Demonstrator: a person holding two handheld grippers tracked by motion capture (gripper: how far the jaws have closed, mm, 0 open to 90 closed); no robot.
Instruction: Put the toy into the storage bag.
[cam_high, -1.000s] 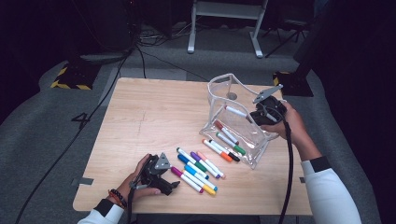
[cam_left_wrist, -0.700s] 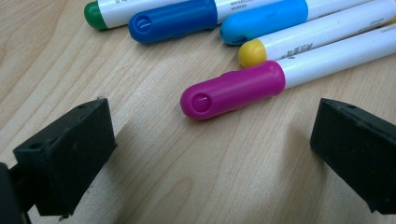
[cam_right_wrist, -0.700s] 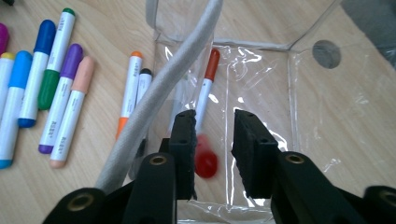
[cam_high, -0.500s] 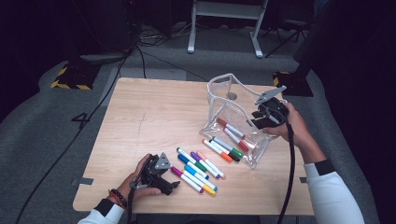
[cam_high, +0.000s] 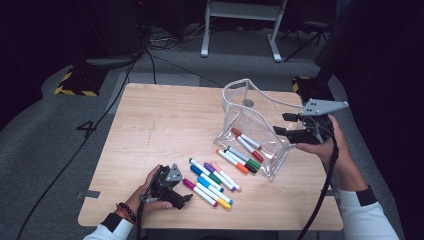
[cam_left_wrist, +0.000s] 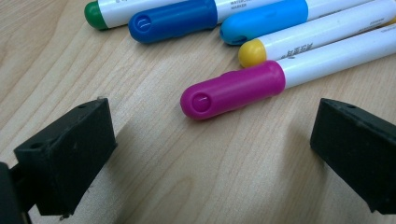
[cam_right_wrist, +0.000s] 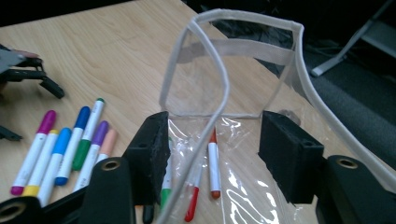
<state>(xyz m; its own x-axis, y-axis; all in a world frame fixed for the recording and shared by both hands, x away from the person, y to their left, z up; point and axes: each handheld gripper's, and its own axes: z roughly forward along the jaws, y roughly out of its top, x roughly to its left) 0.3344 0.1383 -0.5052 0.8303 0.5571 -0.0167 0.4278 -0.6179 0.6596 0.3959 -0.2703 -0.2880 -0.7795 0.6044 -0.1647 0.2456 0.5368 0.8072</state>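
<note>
A clear plastic pouch (cam_high: 250, 117) stands open on the wooden table (cam_high: 165, 120), with several markers (cam_high: 244, 150) lying inside it. More markers (cam_high: 212, 179) lie in a row in front of it. My right gripper (cam_high: 281, 124) is at the pouch's right side. Its jaws have just been opening and are open now. In the right gripper view the pouch's white rim (cam_right_wrist: 223, 88) runs between them, close to the left jaw, and neither pad presses on it. My left gripper (cam_high: 172, 189) rests open beside the row, and the magenta marker (cam_left_wrist: 233, 91) lies just ahead of its jaws (cam_left_wrist: 215, 140).
The table's front edge (cam_high: 210, 225) is close behind my left hand. A black cable (cam_high: 320, 195) trails from the right gripper over the table's right side. A metal stand (cam_high: 240, 20) and floor cables lie beyond the far edge.
My right gripper let go of the pouch's rim, its jaws opened, and it drew back to the right and slightly up. The left gripper stayed in place.
</note>
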